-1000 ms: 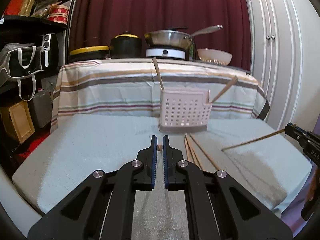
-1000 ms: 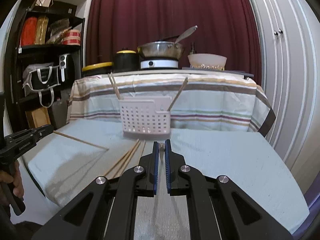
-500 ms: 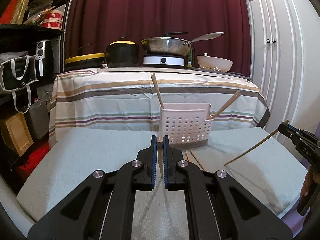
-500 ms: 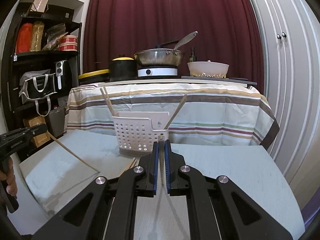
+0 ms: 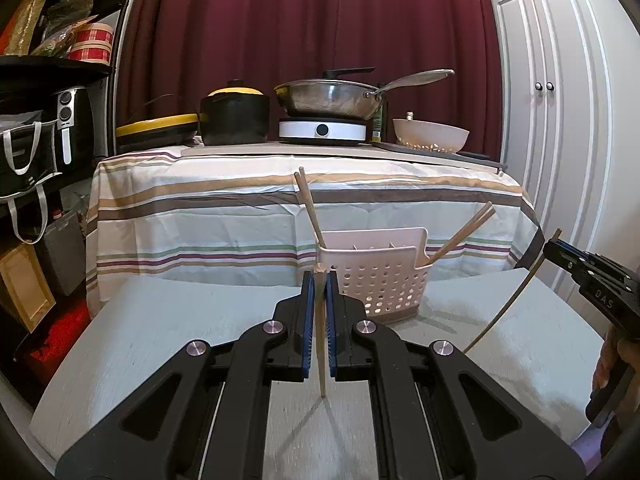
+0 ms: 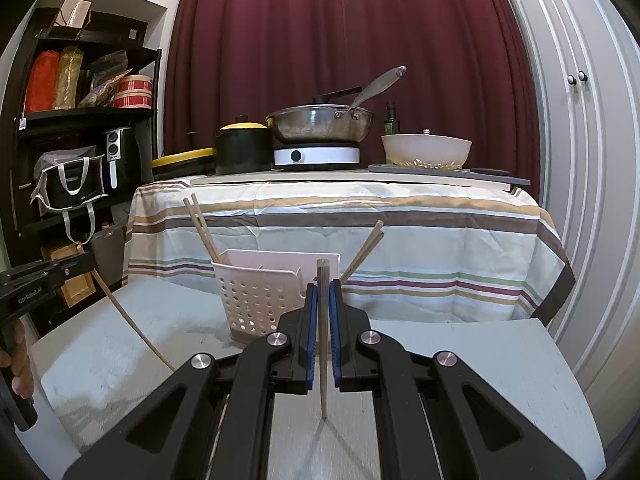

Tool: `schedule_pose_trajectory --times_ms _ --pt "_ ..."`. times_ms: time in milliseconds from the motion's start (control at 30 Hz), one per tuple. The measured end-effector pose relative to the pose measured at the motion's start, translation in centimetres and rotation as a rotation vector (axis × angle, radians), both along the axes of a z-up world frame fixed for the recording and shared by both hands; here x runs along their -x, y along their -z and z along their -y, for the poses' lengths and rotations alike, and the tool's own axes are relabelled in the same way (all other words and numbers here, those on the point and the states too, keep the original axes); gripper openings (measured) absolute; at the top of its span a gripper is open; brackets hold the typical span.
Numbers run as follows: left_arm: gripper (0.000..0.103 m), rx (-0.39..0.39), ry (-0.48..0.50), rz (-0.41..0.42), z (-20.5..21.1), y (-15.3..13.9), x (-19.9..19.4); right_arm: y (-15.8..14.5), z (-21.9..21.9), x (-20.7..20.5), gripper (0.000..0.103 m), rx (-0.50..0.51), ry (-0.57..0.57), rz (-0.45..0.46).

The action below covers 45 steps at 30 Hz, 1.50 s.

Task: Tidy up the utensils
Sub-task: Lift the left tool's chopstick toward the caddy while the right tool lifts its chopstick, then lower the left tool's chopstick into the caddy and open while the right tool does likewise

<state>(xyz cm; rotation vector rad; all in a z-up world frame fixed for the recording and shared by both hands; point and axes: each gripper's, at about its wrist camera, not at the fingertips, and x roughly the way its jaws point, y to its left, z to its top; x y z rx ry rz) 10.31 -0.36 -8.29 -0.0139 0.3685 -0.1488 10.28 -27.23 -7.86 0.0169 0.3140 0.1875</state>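
The left gripper [image 5: 319, 280] was clenched on a wooden chopstick [image 5: 321, 344], which stood nearly upright between its blue pads, its top poking just above the jaws and its thin end hanging below them over the pale table [image 5: 160, 320]. The right gripper [image 6: 323, 292] likewise gripped a second chopstick [image 6: 323, 320], held upright in the same way, its blunt top rising clear above the jaws. Beyond both stood one white perforated basket [image 5: 380, 280] on the table, holding four chopsticks: a pair leaning left [image 5: 308, 204] and a pair leaning right [image 5: 464, 232]. That made six chopsticks in all, two held and four in the basket. The left wrist view showed the right gripper at its right edge with its stick slanting down, a hand [image 5: 618, 360] on the handle; the right wrist view showed the left gripper at its left edge the same way, and only it showed the top shelf with a cardboard box [image 6: 74, 12].
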Motion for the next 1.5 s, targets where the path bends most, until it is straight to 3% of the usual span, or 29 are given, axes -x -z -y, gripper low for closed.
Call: schedule_pose_trajectory --times_ms 500,1133,1500 --pt "0.006 0.034 0.043 0.023 -0.3 -2.7 -1.5 -2.7 -0.2 -1.1 0.007 -0.041 -0.045 0.029" --pt "0.006 0.012 0.072 0.255 2.2 -11.5 -5.4 -9.8 -0.9 -5.2 0.007 -0.061 -0.086 0.247" --pt "0.006 0.018 0.073 0.294 4.3 -12.6 -10.6 -10.3 -1.3 -10.3 0.007 -0.094 -0.07 0.293"
